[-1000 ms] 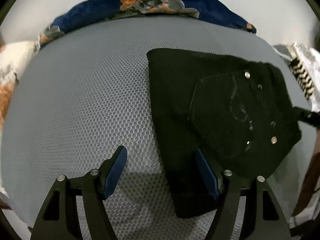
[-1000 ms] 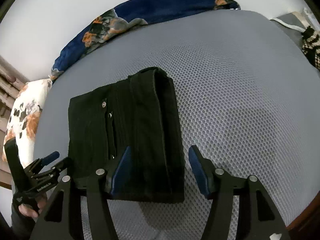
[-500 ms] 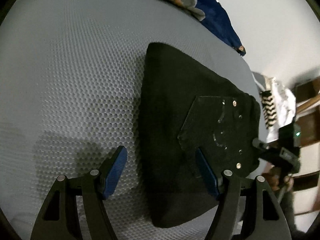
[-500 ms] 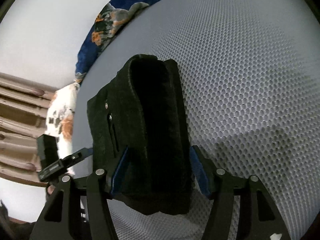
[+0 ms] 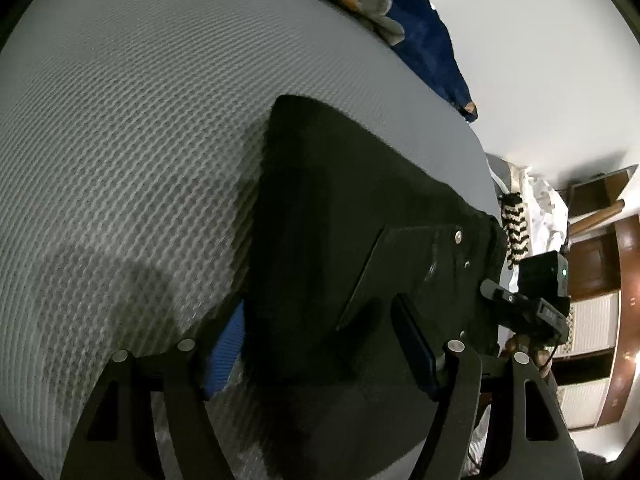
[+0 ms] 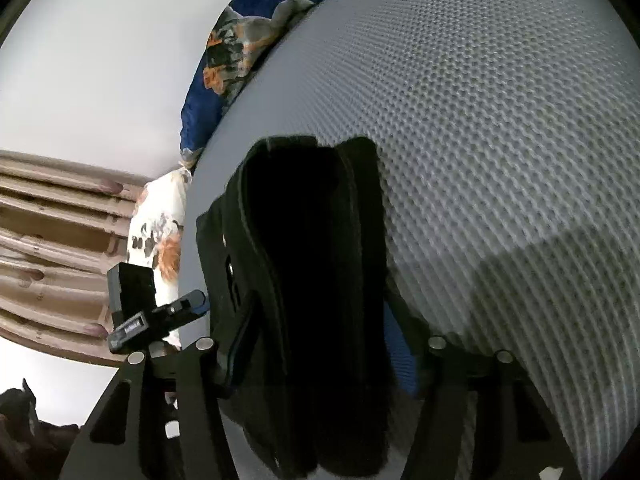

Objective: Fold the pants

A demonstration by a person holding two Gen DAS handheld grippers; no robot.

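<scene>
The black pants (image 5: 340, 216) are folded into a thick bundle with a rear pocket and metal rivets showing, on the grey honeycomb mattress (image 5: 120, 140). My left gripper (image 5: 320, 344) has its jaws wide apart, one on each side of the bundle's near edge. In the right wrist view the pants (image 6: 308, 260) show their stacked folded layers, lifted off the mattress (image 6: 500, 120). My right gripper (image 6: 316, 348) straddles that end with jaws wide apart. Each view shows the other gripper at the bundle's far end: the right gripper (image 5: 532, 300), the left gripper (image 6: 160, 316).
A navy blanket with orange print (image 5: 400, 24) lies along the mattress's far edge by the white wall. A black-and-white striped cloth (image 5: 514, 228) and wooden furniture (image 5: 608, 272) are at the right. A floral pillow (image 6: 160, 240) and wooden slats (image 6: 52, 248) are at the left.
Both grippers moved in around the bundle's two ends and tilted. The pants rose off the mattress between the jaws and now fill more of both views.
</scene>
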